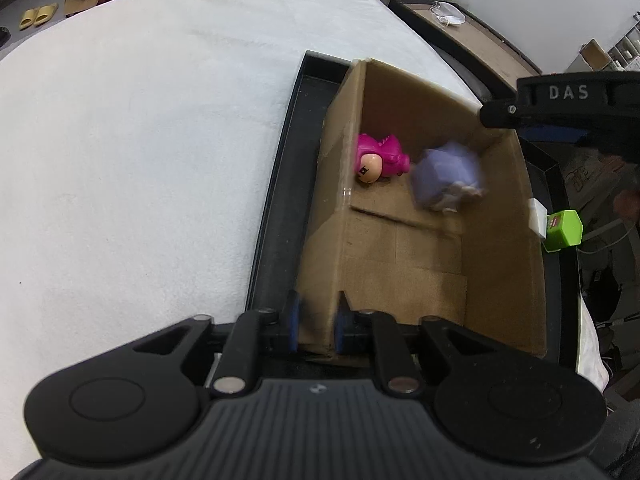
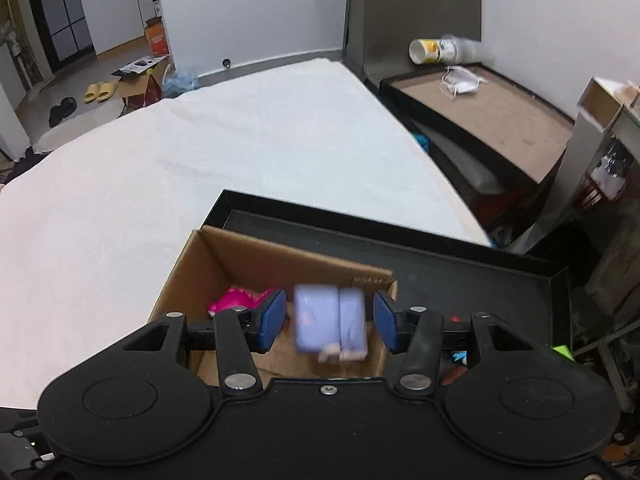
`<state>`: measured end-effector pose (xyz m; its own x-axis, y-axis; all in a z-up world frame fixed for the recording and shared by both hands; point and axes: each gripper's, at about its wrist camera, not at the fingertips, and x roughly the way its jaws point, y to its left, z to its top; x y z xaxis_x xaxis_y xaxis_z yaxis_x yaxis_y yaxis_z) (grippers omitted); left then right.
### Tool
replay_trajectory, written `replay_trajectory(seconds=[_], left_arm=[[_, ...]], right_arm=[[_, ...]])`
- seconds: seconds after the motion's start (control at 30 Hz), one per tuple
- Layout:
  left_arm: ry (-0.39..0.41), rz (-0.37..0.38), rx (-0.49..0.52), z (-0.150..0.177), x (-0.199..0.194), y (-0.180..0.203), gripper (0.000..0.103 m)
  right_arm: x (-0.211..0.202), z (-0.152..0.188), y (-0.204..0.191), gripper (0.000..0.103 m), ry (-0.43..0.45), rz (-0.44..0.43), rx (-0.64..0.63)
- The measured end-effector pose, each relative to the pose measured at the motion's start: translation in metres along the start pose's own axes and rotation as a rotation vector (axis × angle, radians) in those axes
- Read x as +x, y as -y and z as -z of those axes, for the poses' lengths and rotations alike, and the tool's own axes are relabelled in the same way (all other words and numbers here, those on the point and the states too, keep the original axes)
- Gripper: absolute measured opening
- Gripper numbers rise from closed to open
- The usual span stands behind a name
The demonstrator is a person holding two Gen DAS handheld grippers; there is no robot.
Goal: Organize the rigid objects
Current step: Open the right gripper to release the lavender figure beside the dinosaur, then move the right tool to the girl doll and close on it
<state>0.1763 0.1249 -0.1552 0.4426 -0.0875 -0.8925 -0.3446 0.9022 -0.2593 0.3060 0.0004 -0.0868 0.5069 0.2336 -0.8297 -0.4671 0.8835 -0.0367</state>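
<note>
A cardboard box (image 1: pixel 432 248) stands open inside a black tray (image 1: pixel 276 184) on a white cloth (image 1: pixel 140 140). The left gripper (image 1: pixel 316 322) pinches the box's near left wall: its 2 blue pads sit on either side of the cardboard edge, close together, with the wall between them.

The right gripper (image 2: pixel 330 322) hangs above the box, its blue pads (image 2: pixel 272 320) spread apart. Between them a purple toy (image 2: pixel 330 322) shows as a blur, clear of both pads with a gap on each side. In the left wrist view the same purple toy (image 1: pixel 446 176) is smeared over the far part of the box floor; whether it rests there or is in the air cannot be told. A pink figure (image 1: pixel 380 158) lies on its side on the box floor at the far left corner, just beside the purple toy.

Outside the box, at the tray's right edge, sit a green block (image 1: pixel 564 230) and a white block (image 1: pixel 538 216), touching each other. Beyond the cloth, a second tray (image 2: pixel 484 116) holds a face mask (image 2: pixel 460 80), with a tipped cup (image 2: pixel 440 51) behind it.
</note>
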Motion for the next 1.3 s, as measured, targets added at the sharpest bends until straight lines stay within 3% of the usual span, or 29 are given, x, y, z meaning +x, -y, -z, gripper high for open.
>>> replay_trajectory(seconds=[0.4,0.8,0.97,1.3], left_arm=[[-0.001,-0.01,0.006,0.002,-0.002,0.003,0.017],[0.005,-0.027,0.001,0.003,-0.001,0.006,0.016],[0.006,-0.041,0.002,0.004,-0.001,0.01,0.016],[0.0,-0.055,0.003,0.002,0.001,0.012,0.016]], right_arm=[[-0.027,0.023,0.055,0.051,0.01,0.022,0.091],[-0.037,0.068,0.116,0.055,-0.043,0.063,0.155],[-0.036,0.082,0.132,0.069,-0.039,0.061,0.186],[-0.021,0.103,0.138,0.075,-0.047,0.034,0.213]])
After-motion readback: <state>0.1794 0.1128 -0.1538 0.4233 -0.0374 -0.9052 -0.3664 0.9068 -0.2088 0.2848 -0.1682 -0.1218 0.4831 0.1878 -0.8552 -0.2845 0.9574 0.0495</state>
